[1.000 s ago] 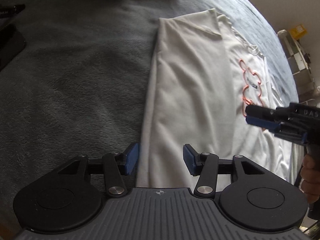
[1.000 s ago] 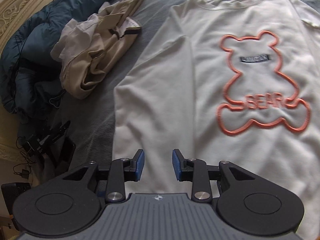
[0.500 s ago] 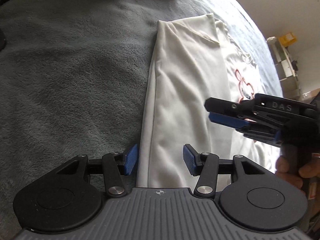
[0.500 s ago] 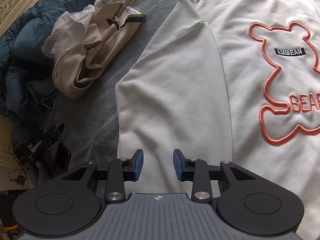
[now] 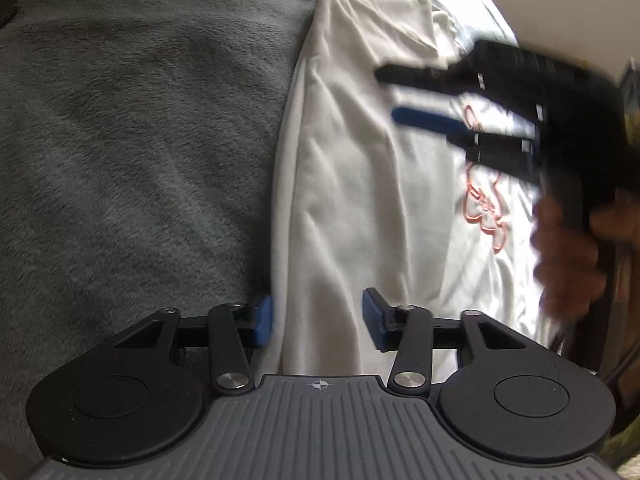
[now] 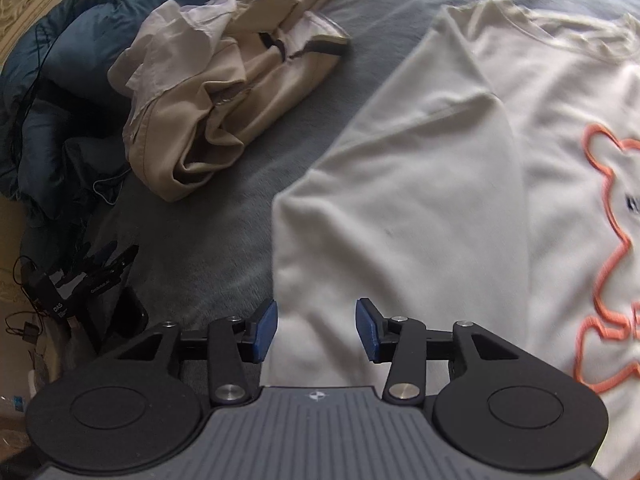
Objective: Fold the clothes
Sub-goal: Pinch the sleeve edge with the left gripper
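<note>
A white sweatshirt (image 5: pixel 360 200) with an orange bear outline (image 6: pixel 608 240) lies flat on a grey blanket (image 5: pixel 140 140), one sleeve folded over its body. My left gripper (image 5: pixel 318 320) sits at the shirt's bottom hem. Its jaws are closing and straddle the folded side edge, with the pads not pressing the cloth. My right gripper (image 6: pixel 316 330) hovers over the folded sleeve's lower left corner. Its jaws are opening, with cloth showing between them but not pinched. In the left wrist view the right gripper (image 5: pixel 400 96) is blurred, held by a hand (image 5: pixel 568 248).
Crumpled beige trousers (image 6: pixel 224 92) lie on the blanket up and to the left of the sweatshirt. A dark blue duvet (image 6: pixel 72 60) is bunched at the far left. Black clips and cables (image 6: pixel 80 280) sit off the blanket's left edge.
The right gripper has swept left across the sweatshirt, from the bear print to the folded sleeve, and its jaws have widened. The left gripper stayed at the hem and its jaws have narrowed.
</note>
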Motion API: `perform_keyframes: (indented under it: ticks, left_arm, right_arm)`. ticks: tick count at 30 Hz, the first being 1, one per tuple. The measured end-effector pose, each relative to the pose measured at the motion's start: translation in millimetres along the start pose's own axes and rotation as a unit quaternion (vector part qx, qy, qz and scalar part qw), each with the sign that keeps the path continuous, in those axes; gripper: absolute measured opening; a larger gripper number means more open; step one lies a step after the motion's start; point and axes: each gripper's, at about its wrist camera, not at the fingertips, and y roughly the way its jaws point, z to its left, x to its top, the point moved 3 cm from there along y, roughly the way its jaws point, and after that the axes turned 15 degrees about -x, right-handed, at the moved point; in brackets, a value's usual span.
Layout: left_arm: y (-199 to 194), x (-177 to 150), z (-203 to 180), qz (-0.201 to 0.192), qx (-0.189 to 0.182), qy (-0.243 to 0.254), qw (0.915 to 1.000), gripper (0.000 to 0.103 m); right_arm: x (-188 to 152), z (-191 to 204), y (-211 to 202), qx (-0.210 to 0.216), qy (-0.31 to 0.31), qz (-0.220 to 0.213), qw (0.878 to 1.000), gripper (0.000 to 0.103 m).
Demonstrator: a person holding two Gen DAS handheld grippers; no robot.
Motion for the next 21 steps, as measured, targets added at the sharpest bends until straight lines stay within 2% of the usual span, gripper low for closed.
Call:
perform_keyframes:
  ticks: [1,5,9,12,16,21]
  left_arm:
    - [-1.2,-1.9,0.3,-0.005,0.004,-0.005,1.0,0.037]
    - [-5.7,-6.5,0.8,-0.026,0.025,-0.012,0.9993,0.017]
    - [-9.1,-10.6,-3.1,-0.04,0.03,-0.008,0.9987,0.011]
    - [-11.8,-12.7,-8.6,-0.046,0.03,-0.001,0.9985,0.01]
    - [-14.9,-14.5,-15.5,-0.051,0.03,0.004,0.9982,0.009]
    - [-14.5,-17.9,-22.5,-0.056,0.037,0.011,0.9977,0.009]
  right_arm:
    - [5.3,6.6,3.0,-0.005,-0.016,-0.003,1.0,0.053]
    - [21.2,35.2,15.8,-0.043,-0.089,-0.016,0.995,0.054]
    - [26.9,56.4,27.7,-0.075,-0.13,-0.02,0.988,0.057]
    - [31.3,63.8,41.4,-0.09,-0.137,-0.007,0.986,0.057]
    - [34.3,68.8,54.2,-0.093,-0.144,0.009,0.985,0.064]
    - [33.6,74.6,61.5,-0.111,-0.168,0.015,0.979,0.063]
